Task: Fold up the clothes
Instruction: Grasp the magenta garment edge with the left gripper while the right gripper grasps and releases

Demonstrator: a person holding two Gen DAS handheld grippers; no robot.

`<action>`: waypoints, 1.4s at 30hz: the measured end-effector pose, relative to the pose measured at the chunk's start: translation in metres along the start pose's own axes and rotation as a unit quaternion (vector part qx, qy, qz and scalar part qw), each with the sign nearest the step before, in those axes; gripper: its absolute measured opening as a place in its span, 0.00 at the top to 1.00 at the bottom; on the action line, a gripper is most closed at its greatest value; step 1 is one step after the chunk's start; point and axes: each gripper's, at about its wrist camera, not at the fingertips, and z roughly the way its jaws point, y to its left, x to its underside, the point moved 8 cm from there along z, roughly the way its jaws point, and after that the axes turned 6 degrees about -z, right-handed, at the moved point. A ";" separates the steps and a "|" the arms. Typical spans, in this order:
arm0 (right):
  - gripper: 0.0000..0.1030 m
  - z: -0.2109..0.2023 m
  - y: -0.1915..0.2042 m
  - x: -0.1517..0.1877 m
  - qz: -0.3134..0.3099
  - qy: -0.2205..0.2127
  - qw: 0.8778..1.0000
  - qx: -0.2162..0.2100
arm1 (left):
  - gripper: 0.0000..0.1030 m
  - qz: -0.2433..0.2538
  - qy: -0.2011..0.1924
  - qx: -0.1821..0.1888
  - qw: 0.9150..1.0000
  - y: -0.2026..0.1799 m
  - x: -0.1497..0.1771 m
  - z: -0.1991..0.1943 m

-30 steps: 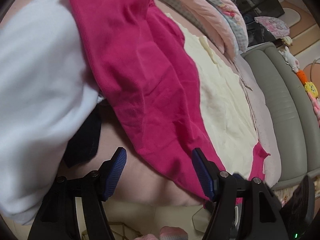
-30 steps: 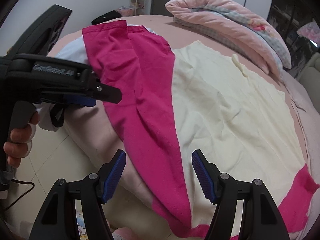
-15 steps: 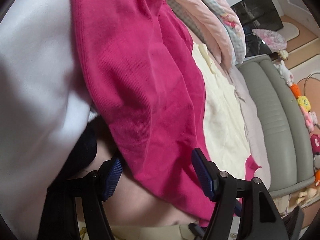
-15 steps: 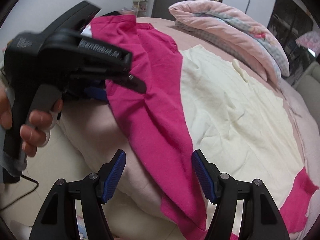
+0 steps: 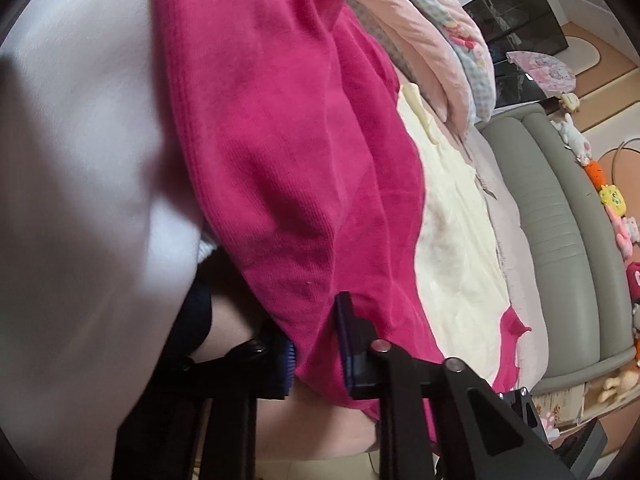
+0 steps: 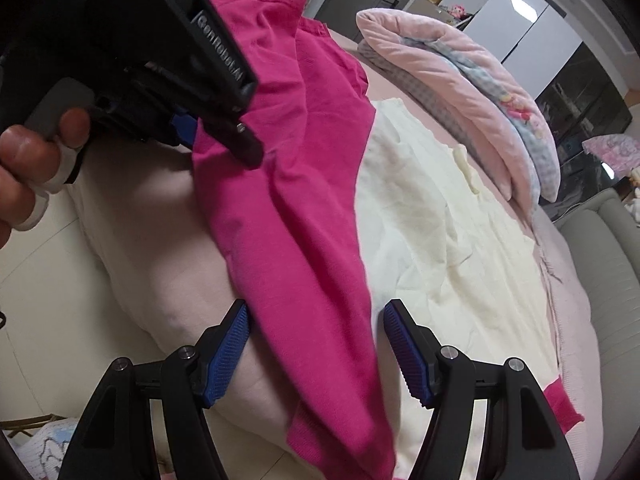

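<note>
Your left hand-held gripper (image 5: 316, 344) has just closed, pinching the pink garment's (image 6: 304, 184) edge on the bed (image 6: 160, 264). Your right hand-held gripper (image 6: 316, 354) straddles it, spread; close shallow and that hem may slip free.

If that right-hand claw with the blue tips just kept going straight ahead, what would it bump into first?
Most likely the pink garment. The right gripper is open, and a fold of that cloth already hangs between its fingers. Past it lies the cream sheet on the bed, though the depth is hard to judge.
</note>
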 end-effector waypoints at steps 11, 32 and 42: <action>0.53 -0.006 0.013 -0.009 -0.088 -0.043 0.994 0.053 | 0.92 0.004 -0.013 -0.009 1.000 0.004 -0.002 -0.013; 0.95 -0.001 0.022 -0.021 -0.008 -0.021 0.991 -0.129 | 0.92 0.026 -0.019 -0.029 0.999 0.008 -0.002 -0.024; 0.69 -0.002 0.016 -0.024 -0.004 -0.001 0.992 -0.127 | 0.79 0.016 -0.006 -0.068 0.998 0.010 -0.005 -0.026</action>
